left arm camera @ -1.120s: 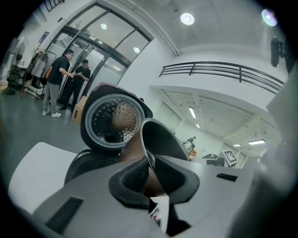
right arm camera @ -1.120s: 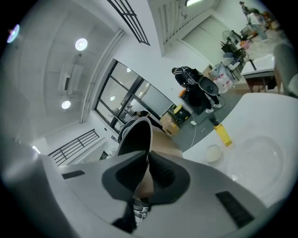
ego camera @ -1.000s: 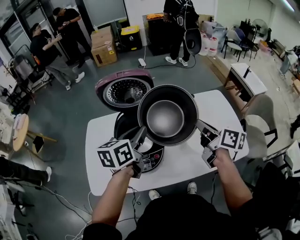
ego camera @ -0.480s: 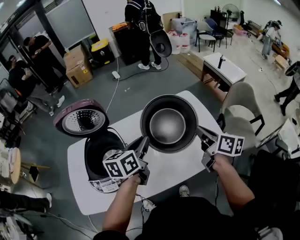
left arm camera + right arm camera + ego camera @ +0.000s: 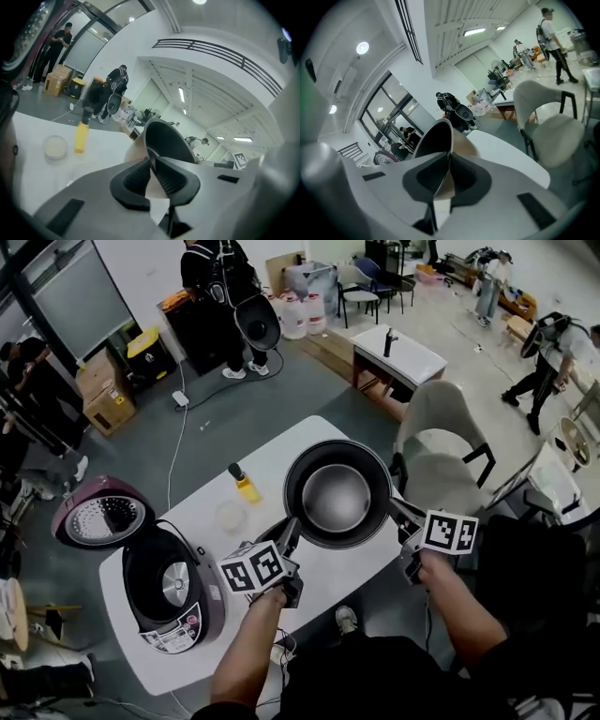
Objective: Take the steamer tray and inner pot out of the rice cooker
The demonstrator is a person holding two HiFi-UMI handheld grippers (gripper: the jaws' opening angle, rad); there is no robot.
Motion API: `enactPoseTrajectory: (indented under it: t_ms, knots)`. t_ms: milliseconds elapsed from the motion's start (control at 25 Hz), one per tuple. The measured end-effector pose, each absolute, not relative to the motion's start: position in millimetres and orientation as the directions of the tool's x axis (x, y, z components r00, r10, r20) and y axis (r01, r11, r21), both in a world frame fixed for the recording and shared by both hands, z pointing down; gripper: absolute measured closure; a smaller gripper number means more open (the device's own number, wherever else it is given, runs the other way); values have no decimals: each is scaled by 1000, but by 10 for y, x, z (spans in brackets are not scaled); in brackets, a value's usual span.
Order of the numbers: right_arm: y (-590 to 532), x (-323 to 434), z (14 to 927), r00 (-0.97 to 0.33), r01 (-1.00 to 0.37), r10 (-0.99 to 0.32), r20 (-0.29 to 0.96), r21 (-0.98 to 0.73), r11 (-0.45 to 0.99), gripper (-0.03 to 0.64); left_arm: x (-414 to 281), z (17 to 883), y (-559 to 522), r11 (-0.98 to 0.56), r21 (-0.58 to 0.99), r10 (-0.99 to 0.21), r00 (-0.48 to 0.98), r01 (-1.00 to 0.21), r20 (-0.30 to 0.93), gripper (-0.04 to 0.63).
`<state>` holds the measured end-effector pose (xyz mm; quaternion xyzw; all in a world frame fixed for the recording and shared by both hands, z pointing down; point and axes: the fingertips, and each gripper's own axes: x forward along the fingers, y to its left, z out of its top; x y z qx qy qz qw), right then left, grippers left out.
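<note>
Carrying inner pot (image 5: 337, 495), rim clamped by left gripper (image 5: 289, 531) and right gripper (image 5: 398, 512); now shifted well clear of rice cooker (image 5: 173, 592), set-down pending.

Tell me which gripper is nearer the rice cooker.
Left. The left gripper, gripping the inner pot, is beside the rice cooker; the right gripper holds the pot's far side.

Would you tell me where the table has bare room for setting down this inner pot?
The white table is bare at its right end, between the yellow bottle and the chair. The rice cooker crowds the left end; a small dish sits beside the bottle.
</note>
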<state>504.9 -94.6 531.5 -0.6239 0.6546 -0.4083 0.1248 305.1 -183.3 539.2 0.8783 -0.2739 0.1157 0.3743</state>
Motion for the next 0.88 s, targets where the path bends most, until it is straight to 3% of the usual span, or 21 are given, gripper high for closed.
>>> enactPoseTrajectory:
  t_ms: [600, 880]
  knots:
    - [-398, 5650, 6372, -113, -653, -832, 543, -672, -350, 595, 3770, 6449, -1481, -482, 669, -231, 818, -566, 526, 561]
    - [-380, 5682, 6549, -80, -637, -838, 540, -675, -374, 586, 3827, 6559, -1462, -489, 662, -217, 814, -568, 539, 543]
